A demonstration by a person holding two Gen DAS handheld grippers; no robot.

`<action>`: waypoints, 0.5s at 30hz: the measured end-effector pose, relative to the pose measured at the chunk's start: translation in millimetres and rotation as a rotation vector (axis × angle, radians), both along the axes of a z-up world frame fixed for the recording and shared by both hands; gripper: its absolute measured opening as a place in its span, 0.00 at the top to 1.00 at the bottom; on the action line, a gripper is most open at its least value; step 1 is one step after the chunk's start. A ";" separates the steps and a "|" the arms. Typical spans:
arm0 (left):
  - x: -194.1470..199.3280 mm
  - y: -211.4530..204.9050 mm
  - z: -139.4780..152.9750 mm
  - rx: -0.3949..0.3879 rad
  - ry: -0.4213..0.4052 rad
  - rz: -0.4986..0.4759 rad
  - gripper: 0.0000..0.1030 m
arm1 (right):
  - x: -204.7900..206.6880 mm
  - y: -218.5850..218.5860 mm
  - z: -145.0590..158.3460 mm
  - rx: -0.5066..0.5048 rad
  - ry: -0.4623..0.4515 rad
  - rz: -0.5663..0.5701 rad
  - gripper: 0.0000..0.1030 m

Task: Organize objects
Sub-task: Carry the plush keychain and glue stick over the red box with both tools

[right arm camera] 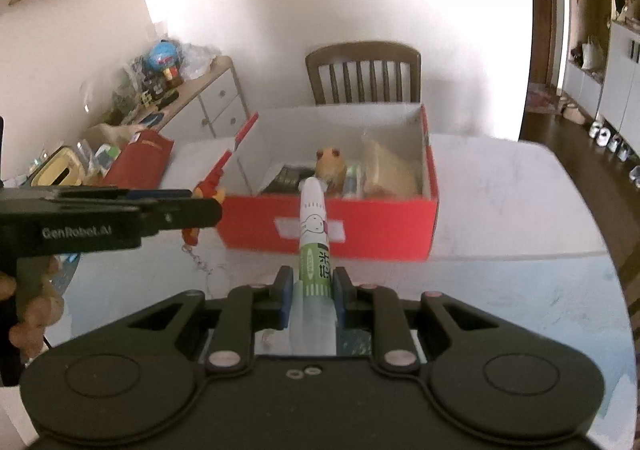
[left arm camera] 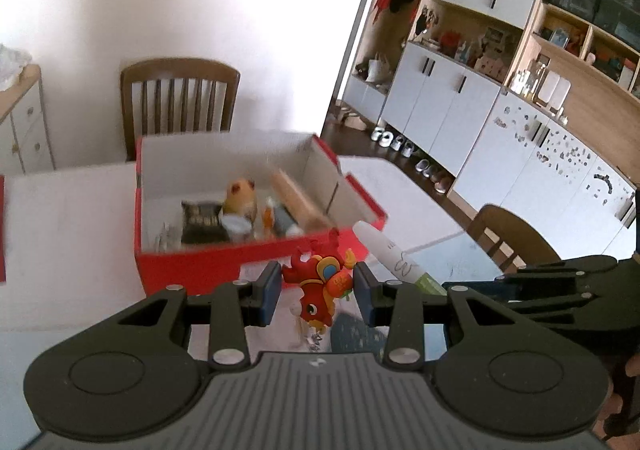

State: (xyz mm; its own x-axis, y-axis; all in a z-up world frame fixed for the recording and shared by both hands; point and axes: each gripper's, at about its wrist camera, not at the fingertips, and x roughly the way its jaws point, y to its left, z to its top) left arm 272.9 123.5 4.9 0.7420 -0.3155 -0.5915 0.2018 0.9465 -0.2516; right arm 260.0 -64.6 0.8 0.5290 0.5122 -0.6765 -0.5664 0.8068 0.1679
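My left gripper (left arm camera: 316,290) is shut on a red and orange toy keychain figure (left arm camera: 320,286), held above the table just in front of the red box (left arm camera: 192,270). In the right wrist view the left gripper (right arm camera: 200,206) shows at the left with the toy (right arm camera: 208,192). My right gripper (right arm camera: 310,290) is shut on a white and green tube (right arm camera: 314,238) with a rabbit drawing, pointing toward the red box (right arm camera: 380,226). The tube also shows in the left wrist view (left arm camera: 392,254). The open box holds an orange plush (right arm camera: 330,166), a dark packet and a tan bag.
A wooden chair (right arm camera: 364,70) stands behind the white table (right arm camera: 500,202). A second chair (left arm camera: 508,238) stands at the table's right side. A sideboard with clutter (right arm camera: 160,90) is at the left. White cabinets (left arm camera: 460,98) line the right wall.
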 end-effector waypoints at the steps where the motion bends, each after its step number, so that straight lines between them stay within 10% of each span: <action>1: 4.7 0.8 4.6 0.004 -0.006 -0.001 0.63 | 3.5 1.6 2.6 0.000 -0.005 -0.001 0.81; 15: 82.5 16.2 61.1 0.113 -0.108 0.038 0.63 | 70.8 33.2 27.2 -0.013 -0.063 -0.028 0.81</action>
